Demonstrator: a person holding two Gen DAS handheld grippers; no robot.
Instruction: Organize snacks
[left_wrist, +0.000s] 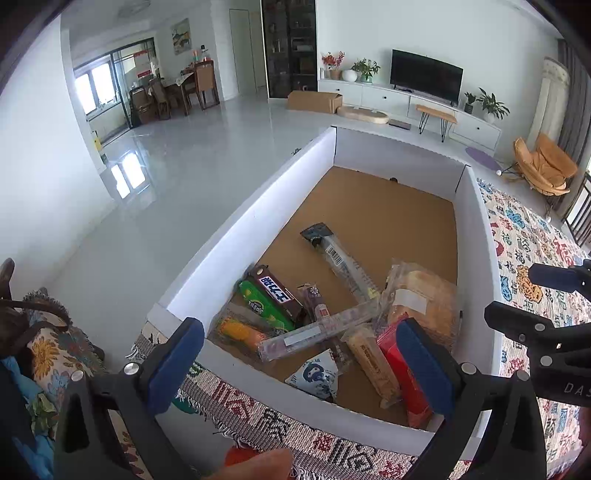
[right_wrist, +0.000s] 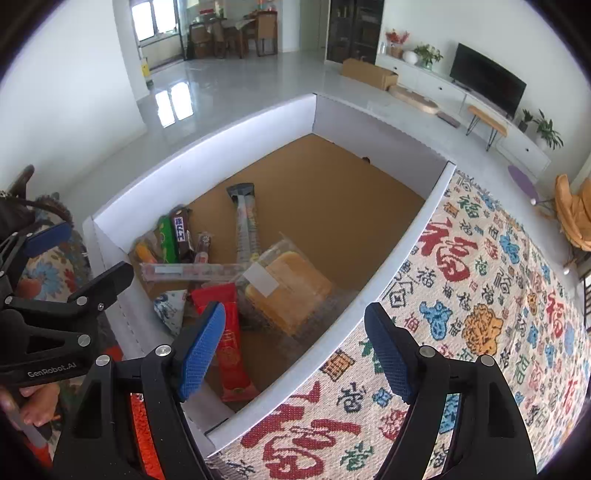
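A white-walled cardboard box (left_wrist: 229, 229) (right_wrist: 221, 147) holds a pile of snacks at its near end. Among them are a brown chocolate bar (left_wrist: 279, 293), a green pack (left_wrist: 262, 308), a long clear pack (left_wrist: 317, 330) and a bagged yellow cake (right_wrist: 291, 288). A red packet (right_wrist: 229, 332) and a blue-white triangular packet (left_wrist: 317, 374) lie nearest. My left gripper (left_wrist: 301, 365) hovers open over the box's near wall, nothing between its pads. My right gripper (right_wrist: 295, 347) stands open above the box's right wall, also holding nothing.
The box rests on a patterned blanket (right_wrist: 480, 295) that spreads to the right. A floral cushion (left_wrist: 55, 354) lies at the left. A hand (right_wrist: 33, 402) holds the left gripper's handle. Beyond the box are a glossy floor, a TV cabinet (left_wrist: 424, 99) and an orange chair (left_wrist: 546, 166).
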